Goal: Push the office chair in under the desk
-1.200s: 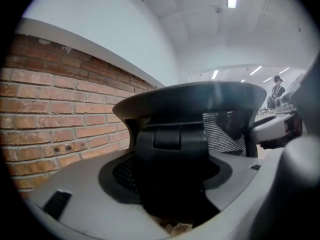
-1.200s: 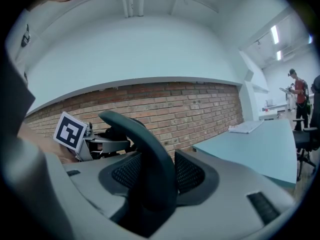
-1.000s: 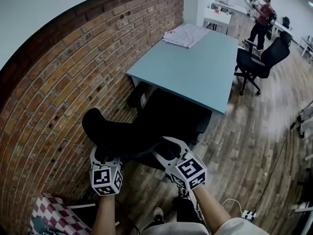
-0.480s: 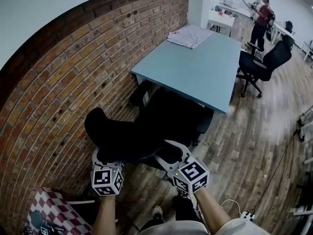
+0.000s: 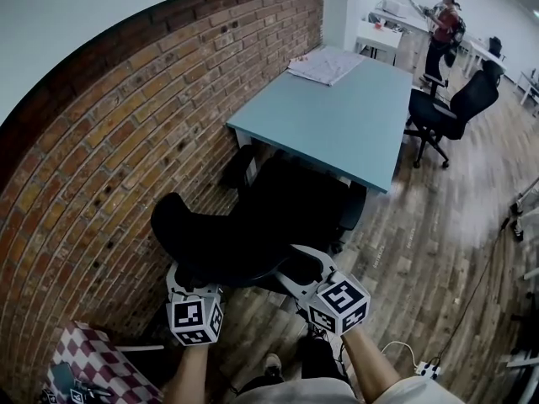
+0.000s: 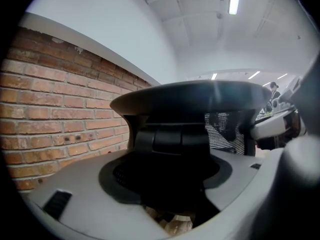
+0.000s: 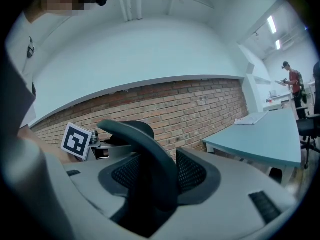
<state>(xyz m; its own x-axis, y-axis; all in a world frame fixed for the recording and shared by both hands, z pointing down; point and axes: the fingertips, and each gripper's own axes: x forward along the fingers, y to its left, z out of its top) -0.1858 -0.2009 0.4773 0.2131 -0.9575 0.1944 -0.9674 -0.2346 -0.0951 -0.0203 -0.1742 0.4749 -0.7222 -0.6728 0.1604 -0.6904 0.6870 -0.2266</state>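
Left tongs (image 6: 170, 184), right tongs (image 7: 159, 181) on chair (image 5: 227, 236)

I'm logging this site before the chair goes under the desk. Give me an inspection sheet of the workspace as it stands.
Surface: wooden plank floor; blue-grey desk bare except white papers at its far end.
Job's things: black office chair at the desk's near edge, backrest outside it.
Clutter: red-and-white chequered item by the red brick wall.
Grippers: left gripper and right gripper each closed on the chair's backrest top.
Cables: white power strip with white cord on floor.
Surroundings: second black chair, standing person beyond.
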